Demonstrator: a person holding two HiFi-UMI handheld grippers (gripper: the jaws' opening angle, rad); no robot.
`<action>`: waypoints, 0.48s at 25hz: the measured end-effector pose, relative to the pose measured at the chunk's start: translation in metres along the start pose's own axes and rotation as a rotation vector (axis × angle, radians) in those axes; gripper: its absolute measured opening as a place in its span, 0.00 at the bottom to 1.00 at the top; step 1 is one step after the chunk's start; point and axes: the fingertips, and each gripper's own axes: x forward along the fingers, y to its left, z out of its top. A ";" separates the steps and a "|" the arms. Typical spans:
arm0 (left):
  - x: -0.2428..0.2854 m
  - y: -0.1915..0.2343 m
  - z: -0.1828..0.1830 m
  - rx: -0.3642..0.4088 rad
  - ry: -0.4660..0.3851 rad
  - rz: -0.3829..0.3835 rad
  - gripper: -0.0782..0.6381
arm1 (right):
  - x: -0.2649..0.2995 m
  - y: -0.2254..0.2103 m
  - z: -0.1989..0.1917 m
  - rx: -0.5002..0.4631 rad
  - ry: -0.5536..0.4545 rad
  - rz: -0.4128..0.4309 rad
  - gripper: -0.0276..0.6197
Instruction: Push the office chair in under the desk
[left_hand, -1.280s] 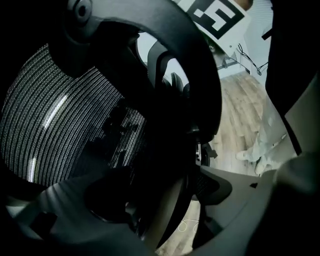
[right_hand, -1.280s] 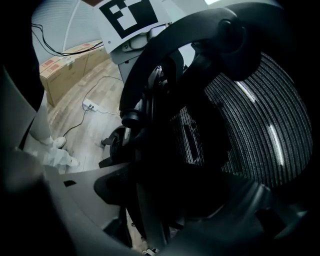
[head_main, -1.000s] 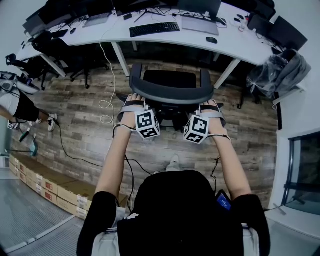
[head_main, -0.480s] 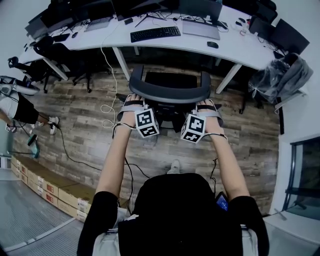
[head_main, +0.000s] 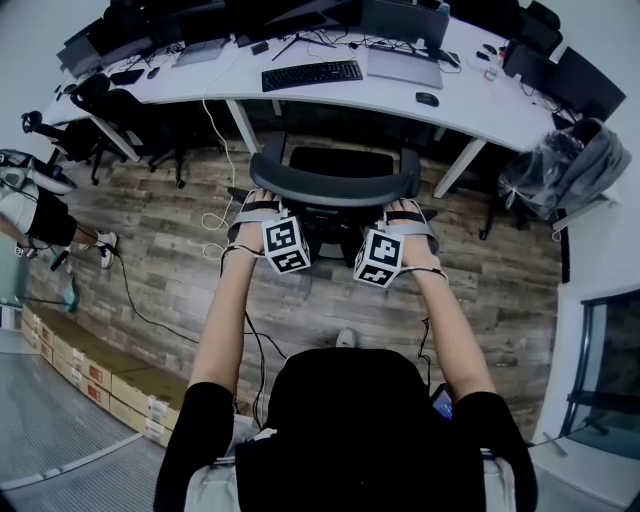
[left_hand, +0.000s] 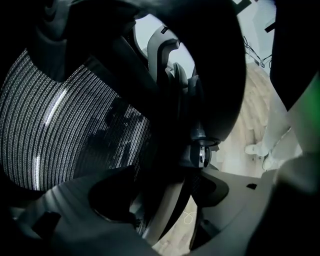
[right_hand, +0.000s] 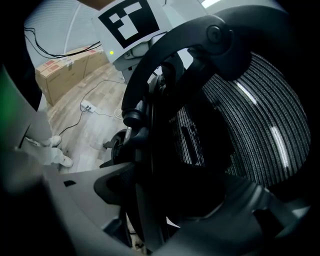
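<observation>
A black mesh office chair faces the white desk, its seat front just under the desk edge. My left gripper is on the left end of the backrest's top rim and my right gripper on the right end. In the left gripper view the mesh backrest fills the left side, and the black frame runs down between the wide-set jaws of the left gripper. The right gripper view mirrors this: mesh on the right, frame between the jaws of the right gripper.
A keyboard, a mouse and monitors sit on the desk. Desk legs stand either side of the chair. A cable lies on the wood floor at the left. Cardboard boxes line the left wall, a person stands far left, and a grey bag lies at the right.
The chair has rolled toward the desk with both grippers on its backrest. Its seat now reaches further under the desk edge.
</observation>
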 end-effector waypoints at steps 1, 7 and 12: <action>0.002 0.002 0.001 -0.001 0.004 0.008 0.58 | 0.002 -0.003 -0.001 -0.002 -0.005 -0.002 0.49; 0.012 0.007 0.006 -0.005 0.031 0.058 0.58 | 0.009 -0.008 -0.010 -0.017 -0.022 -0.003 0.49; 0.012 0.007 0.005 -0.017 0.026 0.045 0.58 | 0.010 -0.011 -0.008 -0.025 -0.038 -0.011 0.49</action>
